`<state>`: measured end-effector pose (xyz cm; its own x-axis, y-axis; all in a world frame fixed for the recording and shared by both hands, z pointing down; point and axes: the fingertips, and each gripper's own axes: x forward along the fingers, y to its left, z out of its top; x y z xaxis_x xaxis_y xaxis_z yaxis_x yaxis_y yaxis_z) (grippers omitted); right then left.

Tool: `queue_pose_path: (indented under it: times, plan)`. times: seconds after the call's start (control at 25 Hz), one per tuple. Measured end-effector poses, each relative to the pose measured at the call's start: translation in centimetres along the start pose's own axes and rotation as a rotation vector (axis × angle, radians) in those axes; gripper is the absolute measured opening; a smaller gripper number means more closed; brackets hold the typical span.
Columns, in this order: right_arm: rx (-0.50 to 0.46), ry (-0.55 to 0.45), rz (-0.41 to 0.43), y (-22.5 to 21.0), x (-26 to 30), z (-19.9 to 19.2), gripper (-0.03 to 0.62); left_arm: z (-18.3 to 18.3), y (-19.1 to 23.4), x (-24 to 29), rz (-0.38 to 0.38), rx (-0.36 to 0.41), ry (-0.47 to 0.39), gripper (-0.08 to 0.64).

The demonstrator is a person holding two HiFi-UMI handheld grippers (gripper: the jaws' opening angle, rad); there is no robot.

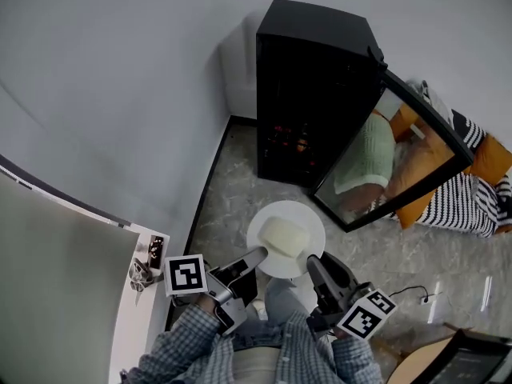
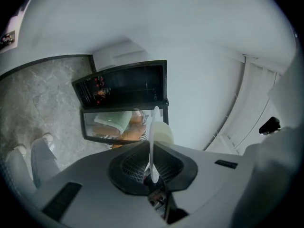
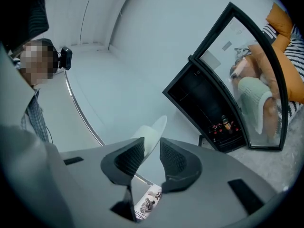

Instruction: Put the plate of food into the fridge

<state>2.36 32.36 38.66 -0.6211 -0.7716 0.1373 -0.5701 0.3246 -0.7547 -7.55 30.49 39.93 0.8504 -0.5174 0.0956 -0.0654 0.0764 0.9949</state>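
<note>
A white plate [image 1: 272, 222] with a pale block of food [image 1: 286, 237] is held level above the stone floor, in front of the black fridge [image 1: 316, 94]. The fridge's glass door [image 1: 400, 162] stands swung open to the right. My left gripper [image 1: 258, 254] is shut on the plate's near-left rim. In the left gripper view the plate [image 2: 156, 122] runs edge-on between the jaws, with the food [image 2: 164, 132] beyond them. My right gripper [image 1: 314, 262] is at the plate's near-right rim. In the right gripper view its jaws [image 3: 152, 144] stand apart, and the plate [image 3: 154, 129] shows in the gap with the pads not pressing it.
The fridge's [image 3: 204, 99] dark inside holds a few small bottles low down. A white ledge [image 1: 132, 310] with small objects runs along the left wall. Striped and orange cushions [image 1: 472, 174] lie right of the door. A cable [image 1: 416, 294] trails on the floor.
</note>
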Motion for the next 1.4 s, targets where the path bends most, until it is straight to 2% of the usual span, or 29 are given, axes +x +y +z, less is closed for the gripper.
queue_pose_path:
  times: [0.28, 0.64, 0.88, 1.16, 1.4]
  plan:
    - [0.008, 0.005, 0.024, -2.7, 1.6, 5.3, 0.104, 2.2, -1.5, 5.0, -0.007, -0.004, -0.036, 0.021]
    - [0.003, -0.003, 0.064, -5.6, 3.0, 10.5, 0.103, 4.0, -3.3, 10.1, -0.017, 0.037, -0.080, 0.021]
    - [0.001, 0.006, 0.079, -6.5, 3.3, 11.7, 0.103, 4.3, -3.4, 11.3, -0.005, 0.019, -0.091, 0.021]
    - [0.026, -0.028, 0.036, -8.4, 3.8, 13.0, 0.103, 5.3, -3.1, 13.7, 0.002, 0.015, -0.062, 0.021]
    - [0.066, -0.061, 0.011, -10.0, 5.9, 14.7, 0.087, 7.9, -2.7, 15.9, -0.002, 0.016, -0.039, 0.021]
